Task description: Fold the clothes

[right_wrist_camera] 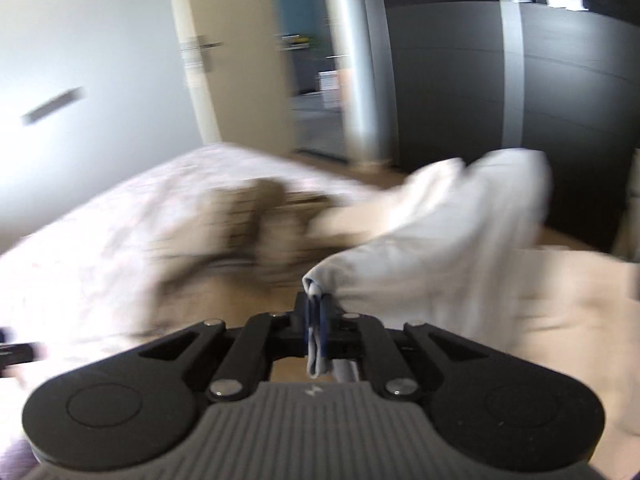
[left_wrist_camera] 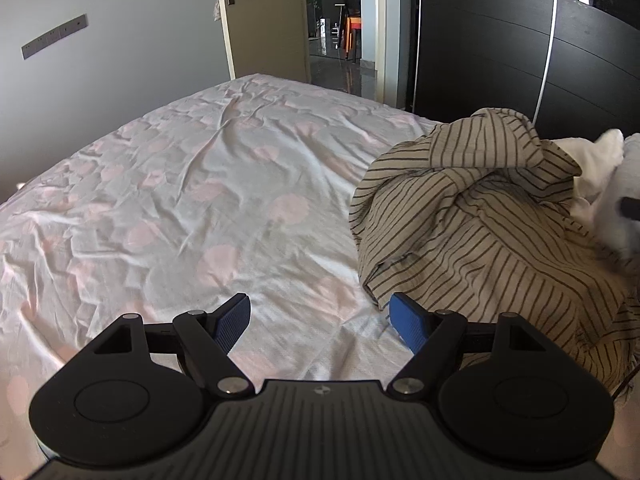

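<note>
A crumpled beige shirt with dark stripes (left_wrist_camera: 472,220) lies in a heap on the right side of the bed. My left gripper (left_wrist_camera: 320,320) is open and empty, low over the sheet just left of the shirt's near edge. A white garment (right_wrist_camera: 448,236) hangs lifted off the bed, and my right gripper (right_wrist_camera: 316,312) is shut on its edge. The right wrist view is blurred by motion; the striped shirt (right_wrist_camera: 248,216) shows behind it as a brown smear. The white garment also shows at the right edge of the left wrist view (left_wrist_camera: 600,176).
The bed (left_wrist_camera: 180,200) has a wrinkled white sheet with pale pink dots. A dark wardrobe (left_wrist_camera: 500,40) stands behind the bed at the right. An open door (left_wrist_camera: 264,20) and a hallway lie beyond the far end. A grey wall (left_wrist_camera: 100,60) runs along the left.
</note>
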